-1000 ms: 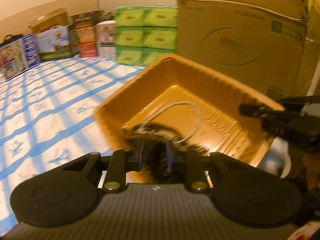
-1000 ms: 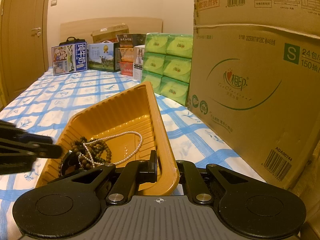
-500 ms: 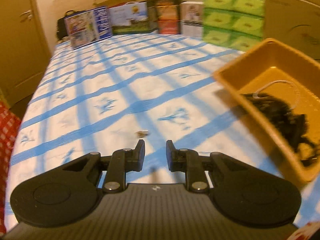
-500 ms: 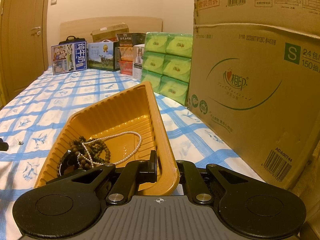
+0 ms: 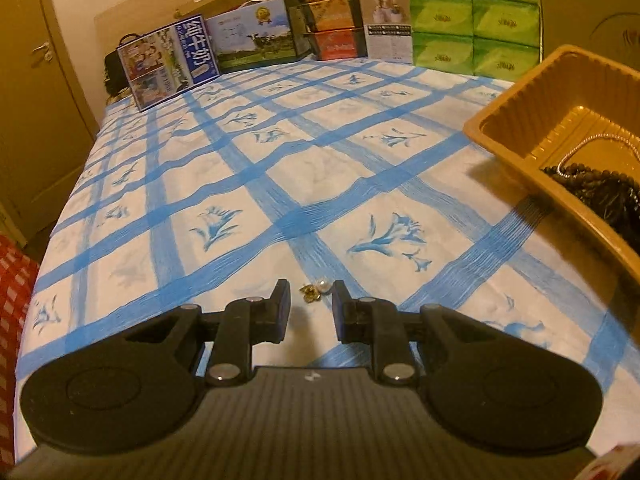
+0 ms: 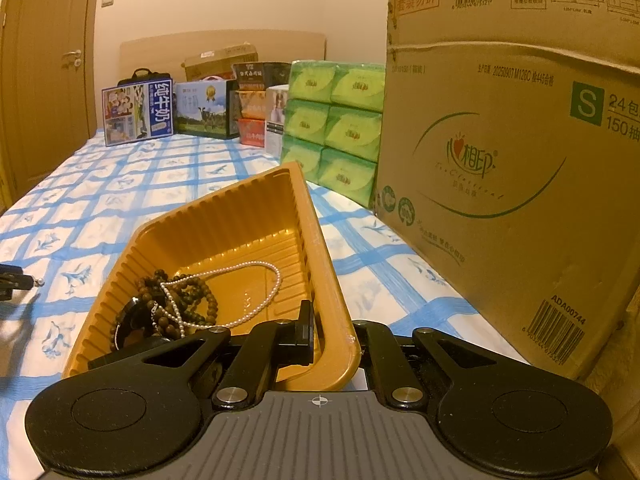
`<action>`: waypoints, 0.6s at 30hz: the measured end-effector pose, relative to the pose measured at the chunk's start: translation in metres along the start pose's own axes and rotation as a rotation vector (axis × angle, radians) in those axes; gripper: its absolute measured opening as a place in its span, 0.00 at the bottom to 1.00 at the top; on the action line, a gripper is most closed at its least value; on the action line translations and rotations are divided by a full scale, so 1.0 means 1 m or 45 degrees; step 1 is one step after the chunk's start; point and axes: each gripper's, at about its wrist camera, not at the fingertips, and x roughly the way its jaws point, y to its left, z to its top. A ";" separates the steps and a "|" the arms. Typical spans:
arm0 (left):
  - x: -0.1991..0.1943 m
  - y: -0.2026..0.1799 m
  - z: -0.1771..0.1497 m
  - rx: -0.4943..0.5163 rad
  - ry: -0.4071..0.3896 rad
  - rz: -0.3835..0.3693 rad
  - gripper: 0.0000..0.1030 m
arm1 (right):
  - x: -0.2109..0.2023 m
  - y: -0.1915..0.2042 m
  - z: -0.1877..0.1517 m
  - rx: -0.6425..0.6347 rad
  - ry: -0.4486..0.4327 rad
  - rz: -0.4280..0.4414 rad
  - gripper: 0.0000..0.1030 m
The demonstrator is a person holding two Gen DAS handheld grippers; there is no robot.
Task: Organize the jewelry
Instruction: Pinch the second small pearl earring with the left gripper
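Left claw: the left claw (image 5: 310, 294) hangs low over the bed (image 5: 248, 184), tipped downward, jaws parted and gripping nothing.
Earring: a small gold earring (image 5: 314, 291) with a pale pearl lies on the sheet right at the gap between the left fingertips (image 5: 282, 296); I cannot tell whether either tip touches it. From the right wrist view it is a tiny speck at the far left edge, just beside the dark tip of the left claw (image 6: 16, 282).
Right claw: the right claw (image 6: 332, 338) is clenched on the near rim of the tray (image 6: 320, 248), one finger inside the wall, the other outside. The tray sits tilted, its far end higher.
Tray contents: a pearl necklace (image 6: 256, 272) loops across the tray floor and over a heap of dark brown beads (image 6: 176, 300). Something black and round lies under the beads in the low near-left corner; I cannot tell what it is.
Tray position: well to the right of the earring in the left wrist view, with bare sheet between them.
Bed: white sheet with a blue grid and blue flower prints.
Far end: a milk carton (image 6: 138, 110), gift boxes and stacked green tissue packs (image 6: 334, 128) line the headboard.
Right side: a big cardboard box (image 6: 512, 152) stands on the bed, close beside the tray.
Room: a door (image 6: 44, 80) on the left.
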 end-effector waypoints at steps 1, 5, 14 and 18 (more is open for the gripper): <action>0.003 -0.001 0.000 0.009 0.001 -0.001 0.19 | 0.000 0.000 0.000 -0.001 0.000 0.000 0.06; 0.014 -0.002 -0.001 0.023 0.017 0.002 0.19 | 0.000 0.000 0.000 0.000 0.000 -0.001 0.06; 0.022 -0.007 0.001 0.118 -0.012 0.033 0.18 | 0.003 -0.002 0.001 -0.002 0.005 -0.009 0.06; 0.021 -0.008 0.000 0.118 -0.010 0.023 0.14 | 0.003 -0.001 0.000 -0.002 0.005 -0.009 0.06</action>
